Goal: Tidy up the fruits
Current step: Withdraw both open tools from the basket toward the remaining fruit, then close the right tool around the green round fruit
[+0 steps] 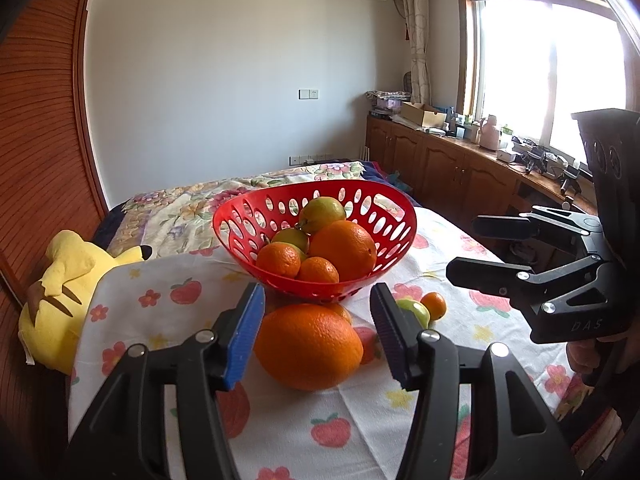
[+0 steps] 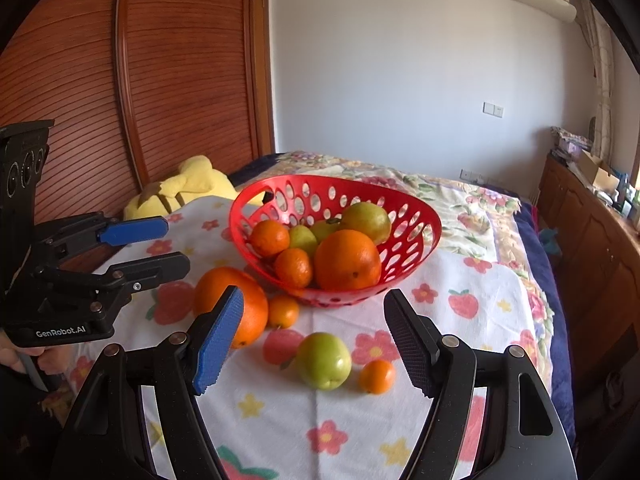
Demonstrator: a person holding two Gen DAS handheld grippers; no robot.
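Note:
A red perforated basket (image 1: 240,216) (image 2: 416,216) holds several oranges and green fruits. In front of it on the cloth lie a large orange (image 1: 308,346) (image 2: 218,294), a small tangerine (image 2: 283,311), a green apple (image 2: 325,360) (image 1: 416,310) and another small tangerine (image 2: 377,376) (image 1: 434,305). My left gripper (image 1: 316,336) is open, its fingers on either side of the large orange without touching it. My right gripper (image 2: 314,336) is open and empty, just before the green apple. Each gripper shows in the other's view, the right one (image 1: 472,248) and the left one (image 2: 176,246).
The fruits lie on a white strawberry-print cloth (image 1: 288,432) over a floral bedspread (image 2: 460,196). A yellow plush toy (image 1: 60,300) lies at the left edge by a wooden wardrobe (image 2: 140,80). Wooden cabinets (image 1: 440,160) with clutter run along the right under the window.

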